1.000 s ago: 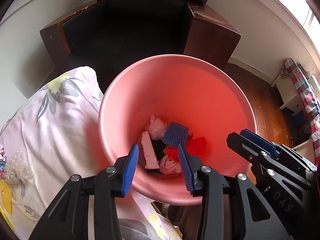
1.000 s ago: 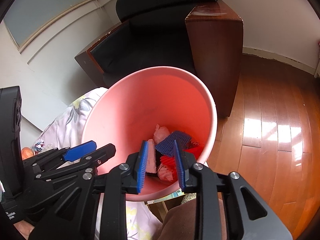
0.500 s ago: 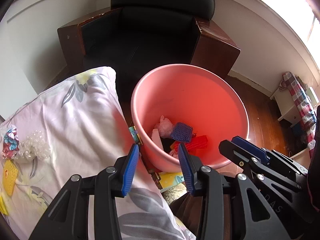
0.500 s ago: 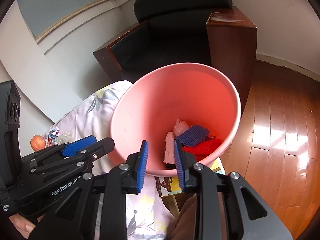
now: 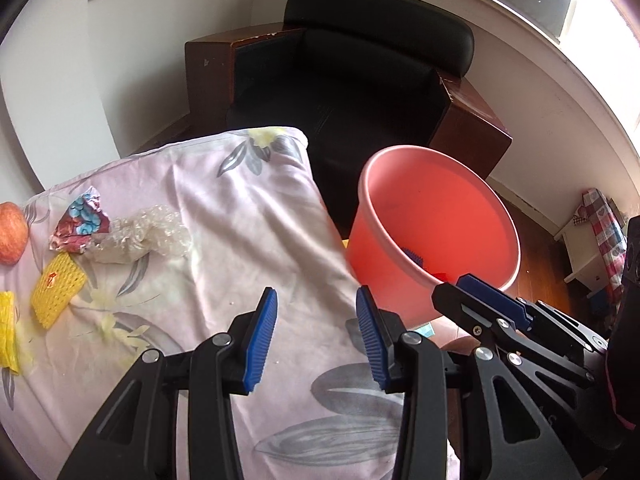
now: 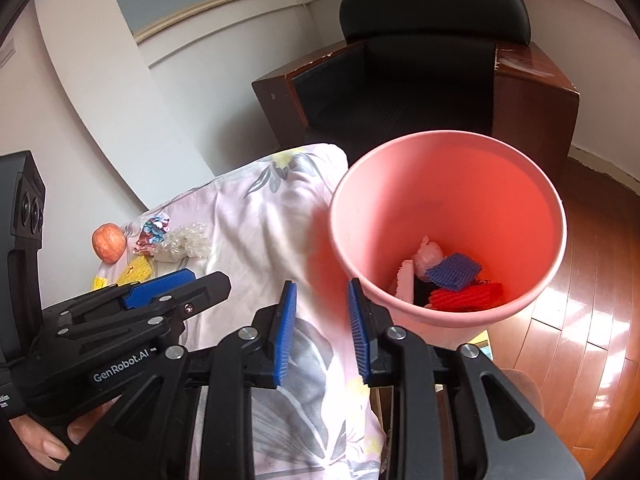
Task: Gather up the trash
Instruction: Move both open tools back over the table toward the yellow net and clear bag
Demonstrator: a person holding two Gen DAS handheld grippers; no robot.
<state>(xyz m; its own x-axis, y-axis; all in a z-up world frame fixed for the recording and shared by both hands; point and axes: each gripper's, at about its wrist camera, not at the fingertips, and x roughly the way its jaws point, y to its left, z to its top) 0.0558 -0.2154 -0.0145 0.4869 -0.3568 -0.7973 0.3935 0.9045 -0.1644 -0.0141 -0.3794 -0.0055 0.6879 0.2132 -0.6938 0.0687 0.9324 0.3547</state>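
A pink bin (image 5: 436, 216) (image 6: 448, 224) stands beside a table covered with a floral cloth (image 5: 224, 240) (image 6: 260, 232). Inside it lie a blue foam net (image 6: 454, 270), a red foam net (image 6: 466, 296) and pink scraps (image 6: 428, 254). On the cloth at the far left lie a crumpled colourful wrapper (image 5: 80, 220), clear bubble wrap (image 5: 140, 236) and yellow foam nets (image 5: 58, 288). My left gripper (image 5: 316, 336) is open and empty above the cloth. My right gripper (image 6: 322, 328) is open and empty, just left of the bin's near rim.
An apple (image 5: 12, 236) (image 6: 108, 242) sits at the cloth's left edge. A black armchair with brown wooden sides (image 5: 360, 92) stands behind the bin. Wooden floor (image 6: 592, 320) lies to the right, with a white shelf unit (image 5: 588, 248) beyond.
Both grippers have pulled back from above the bin and swung left over the cloth. The trash on the cloth has come into view. Both stay open and empty.
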